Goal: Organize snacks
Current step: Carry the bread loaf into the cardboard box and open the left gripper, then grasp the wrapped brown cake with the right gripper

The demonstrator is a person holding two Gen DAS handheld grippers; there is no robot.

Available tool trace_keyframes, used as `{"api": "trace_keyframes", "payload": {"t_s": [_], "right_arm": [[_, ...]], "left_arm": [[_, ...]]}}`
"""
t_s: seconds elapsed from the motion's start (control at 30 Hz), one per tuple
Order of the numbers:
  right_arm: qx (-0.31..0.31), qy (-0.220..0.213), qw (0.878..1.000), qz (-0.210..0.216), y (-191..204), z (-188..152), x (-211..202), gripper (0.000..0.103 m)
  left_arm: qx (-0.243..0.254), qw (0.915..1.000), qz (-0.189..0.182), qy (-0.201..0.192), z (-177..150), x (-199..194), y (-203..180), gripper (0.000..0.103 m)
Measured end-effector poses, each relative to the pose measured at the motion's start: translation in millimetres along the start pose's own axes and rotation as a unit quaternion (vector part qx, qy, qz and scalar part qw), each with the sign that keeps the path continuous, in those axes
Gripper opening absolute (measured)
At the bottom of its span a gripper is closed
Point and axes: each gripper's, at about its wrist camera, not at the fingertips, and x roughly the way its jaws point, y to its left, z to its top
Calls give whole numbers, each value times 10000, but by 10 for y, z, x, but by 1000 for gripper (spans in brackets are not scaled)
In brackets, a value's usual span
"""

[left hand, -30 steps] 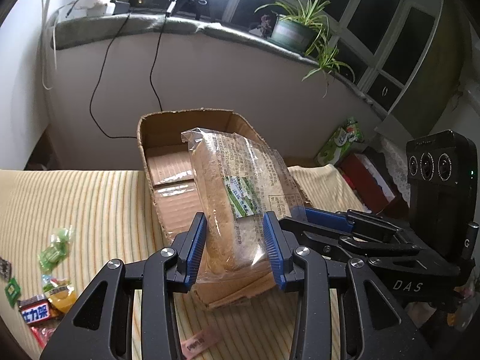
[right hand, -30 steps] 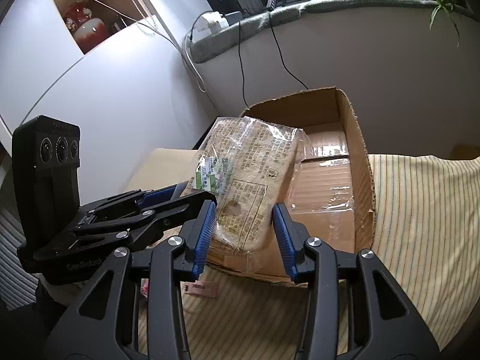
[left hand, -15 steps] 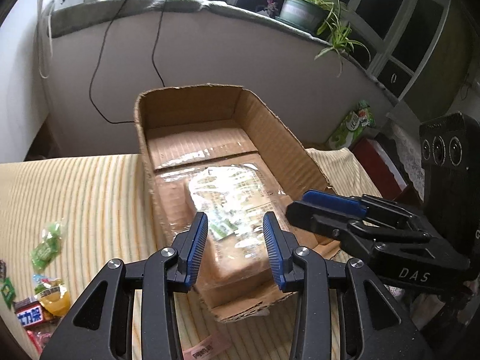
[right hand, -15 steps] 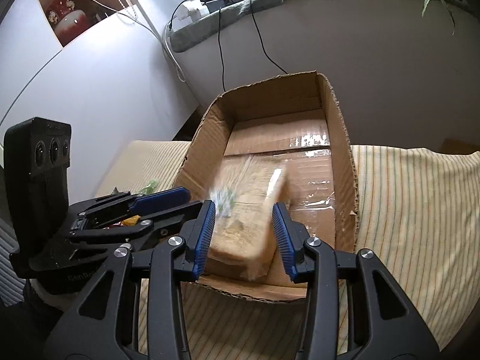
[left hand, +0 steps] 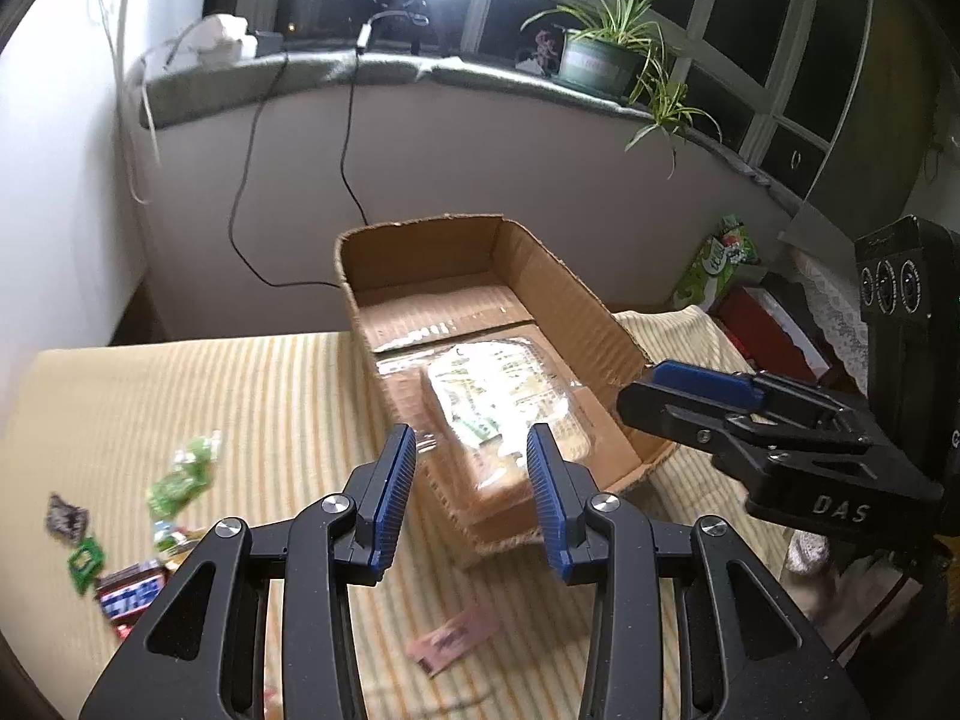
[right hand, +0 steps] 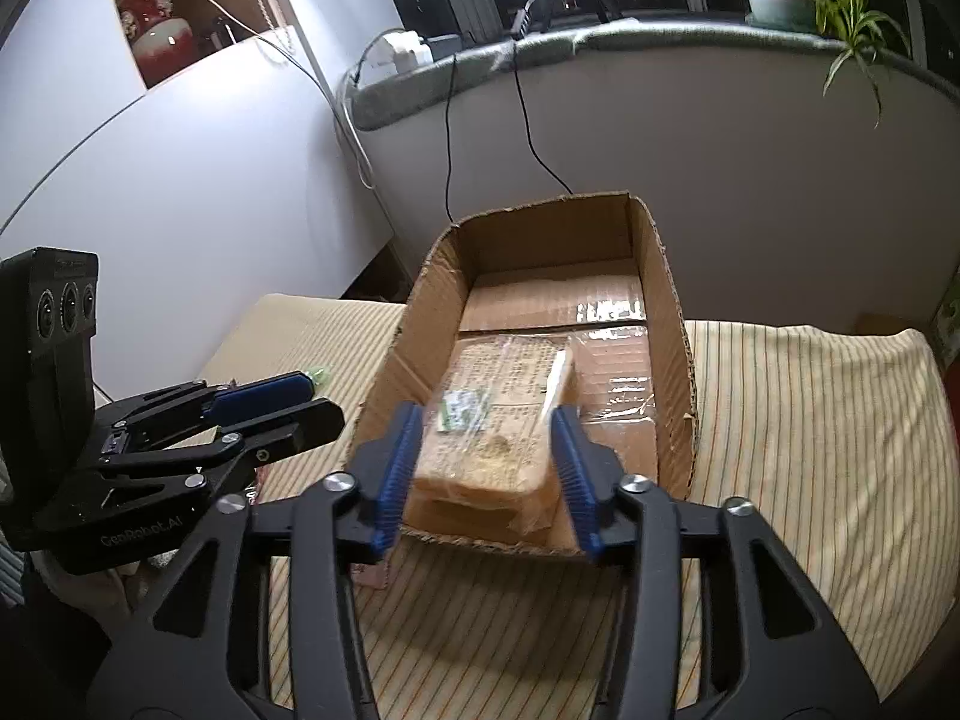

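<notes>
A bag of sliced bread lies flat in the near end of an open cardboard box; it also shows in the right wrist view inside the box. My left gripper is open and empty, above the box's near edge. My right gripper is open and empty, just short of the bread. Each gripper shows in the other's view: the right gripper and the left gripper. Small wrapped snacks lie on the striped cloth at left.
A chocolate bar and a pink packet lie on the striped cloth. A green snack bag and a red box stand at right. A wall, cables and a potted plant are behind.
Both grippers held the bread upright over the box a second ago. It now lies flat inside the box, and both grippers have pulled back and up, empty.
</notes>
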Motion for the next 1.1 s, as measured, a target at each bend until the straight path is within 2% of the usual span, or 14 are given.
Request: {"api": "trace_keyframes", "payload": {"t_s": [0.13,0.23,0.27,0.3,0.37,0.53,0.7,0.97,1.1], "right_arm": [[18,-334,9994,83,110,-75,-172,64],[-125,-429,9990,84,235,-118,-253,67],[-188,-435,9989,62,274,-125,-262,72],[-281,-434,9987,28,328,-137,-275,75],[-506,-398,9979,-8,457,-172,-295,84],[-864,-219,9960,36,714,-272,-327,85],[-1073,-148,9939,197,913,-400,-374,85],[-1311,201,9895,572,1199,-657,-228,85],[-1539,438,9841,768,1397,-830,-83,85]], "left_arm": [[84,9997,183,-107,-81,-174,33,40],[133,9992,327,-170,-165,-307,63,40],[138,9991,353,-182,-182,-338,73,41],[159,9988,413,-212,-224,-402,94,42],[214,9979,552,-275,-299,-503,114,54],[225,9960,788,-363,-501,-741,217,61],[61,9943,1018,-326,-785,-973,459,62],[-238,9949,977,-82,-1265,-1154,669,62],[-467,9944,941,94,-1435,-1099,827,61]]}}
